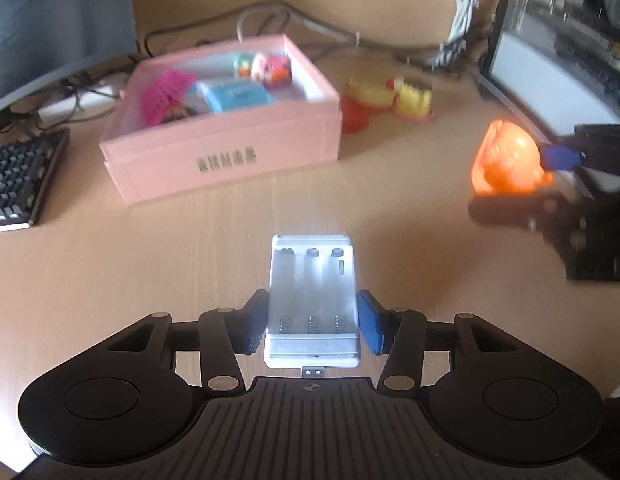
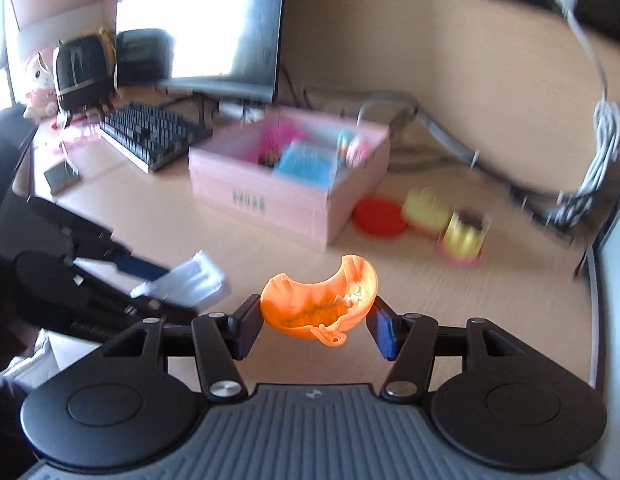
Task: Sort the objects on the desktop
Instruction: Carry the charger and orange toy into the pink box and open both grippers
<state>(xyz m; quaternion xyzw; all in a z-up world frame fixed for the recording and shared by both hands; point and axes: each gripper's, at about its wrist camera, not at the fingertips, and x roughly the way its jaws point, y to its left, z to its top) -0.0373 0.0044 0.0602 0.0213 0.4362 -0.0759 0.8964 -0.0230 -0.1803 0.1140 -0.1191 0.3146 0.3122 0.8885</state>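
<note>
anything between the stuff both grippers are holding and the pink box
Nothing visible does. The battery case in the left gripper and the orange toy in the right gripper face bare desk up to the pink box.

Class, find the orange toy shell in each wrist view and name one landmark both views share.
Left wrist: orange toy shell at right edge, mid-height, held by the right gripper.
Right wrist: bottom centre, between that gripper's jaws.
Shared landmark: pink box.
</note>
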